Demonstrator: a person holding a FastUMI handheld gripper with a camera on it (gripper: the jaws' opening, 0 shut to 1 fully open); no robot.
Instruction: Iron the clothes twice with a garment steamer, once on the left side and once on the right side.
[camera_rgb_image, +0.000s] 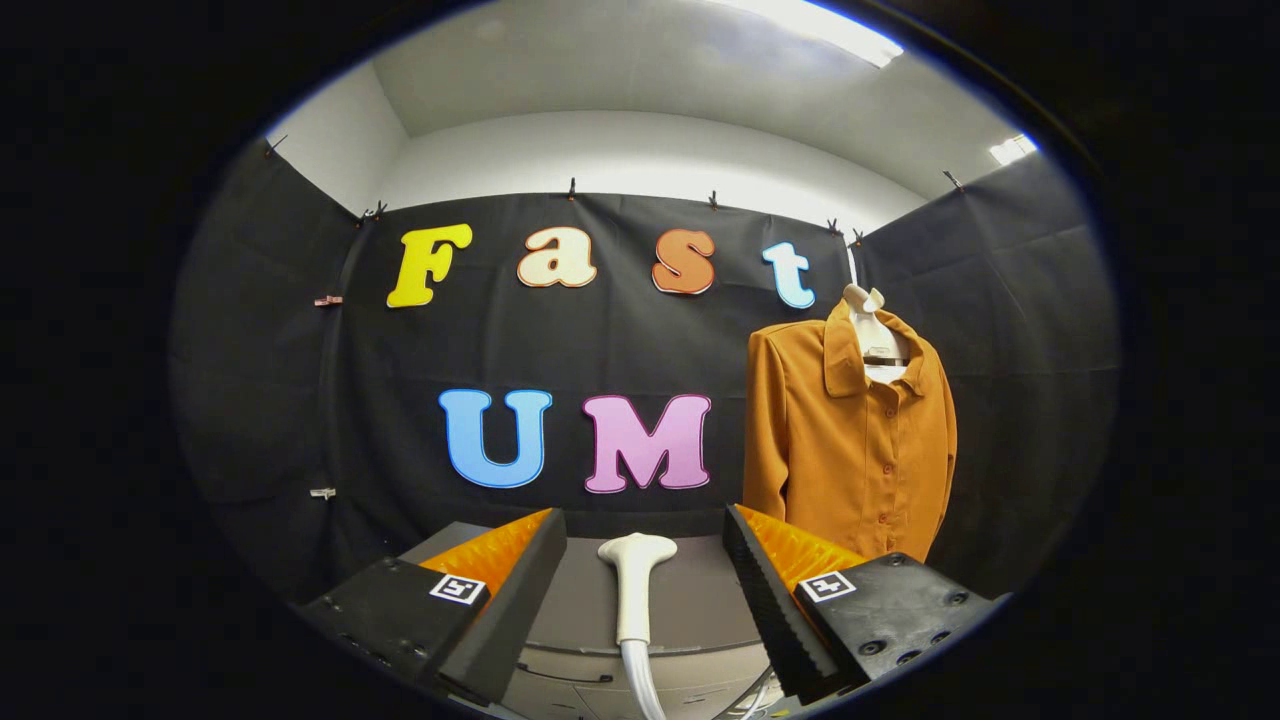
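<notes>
A white garment steamer (634, 585) lies on a grey table (690, 600), head pointing away, its hose trailing down off the near edge. My gripper (645, 540) stands open above the table, and the steamer's handle lies between the two fingers without touching either. An orange-brown button shirt (850, 440) hangs on a white hanger (872, 320) against the black wall, beyond and to the right of the right finger.
The grey table has drawers on its near face (590, 675). Black cloth walls close the booth on the left, back and right. A thin cable (755, 700) runs near the right finger's base.
</notes>
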